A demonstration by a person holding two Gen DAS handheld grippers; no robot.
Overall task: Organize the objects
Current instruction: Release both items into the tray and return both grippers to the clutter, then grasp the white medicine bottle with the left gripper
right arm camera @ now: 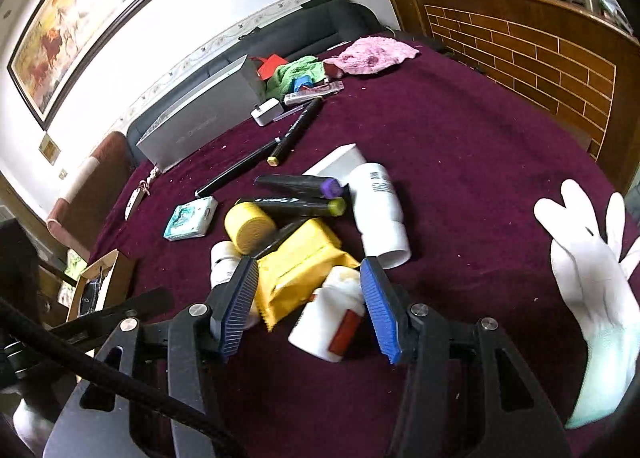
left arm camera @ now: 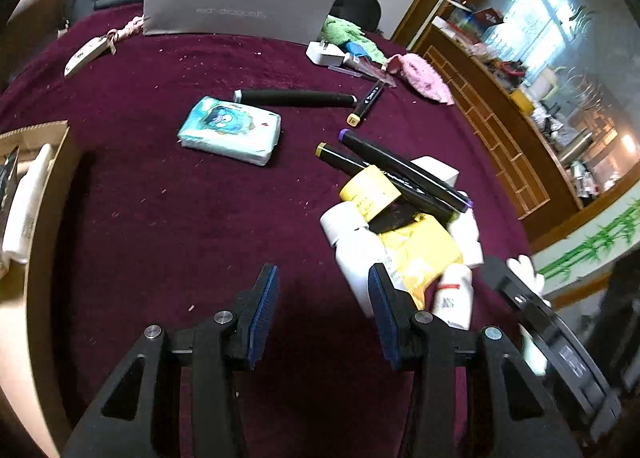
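On the maroon cloth [left arm camera: 180, 218] lies a heap: a yellow pouch [left arm camera: 420, 250] [right arm camera: 300, 262], a yellow jar [left arm camera: 370, 190] [right arm camera: 250, 226], two black markers [left arm camera: 404, 170] [right arm camera: 296, 184] and white bottles [left arm camera: 352, 246] [right arm camera: 380, 210]. My left gripper [left arm camera: 324, 286] is open over bare cloth, just left of the heap, with nothing between its fingers. My right gripper [right arm camera: 308, 282] is open above the heap's near side. The pouch and a small white bottle with a red label [right arm camera: 328, 318] show between its fingers, apart from the pads. A pale blue tissue pack [left arm camera: 230, 130] [right arm camera: 191, 217] lies by itself.
A cardboard box [left arm camera: 44, 178] [right arm camera: 108, 274] holding items sits at the table's left edge. A grey box [left arm camera: 240, 6], a black tube [left arm camera: 294, 97], a marker [left arm camera: 368, 102], a charger [left arm camera: 324, 54], and pink [left arm camera: 420, 74] and green cloths [left arm camera: 344, 32] lie farther back. A white-gloved hand [right arm camera: 592, 278] hovers at right.
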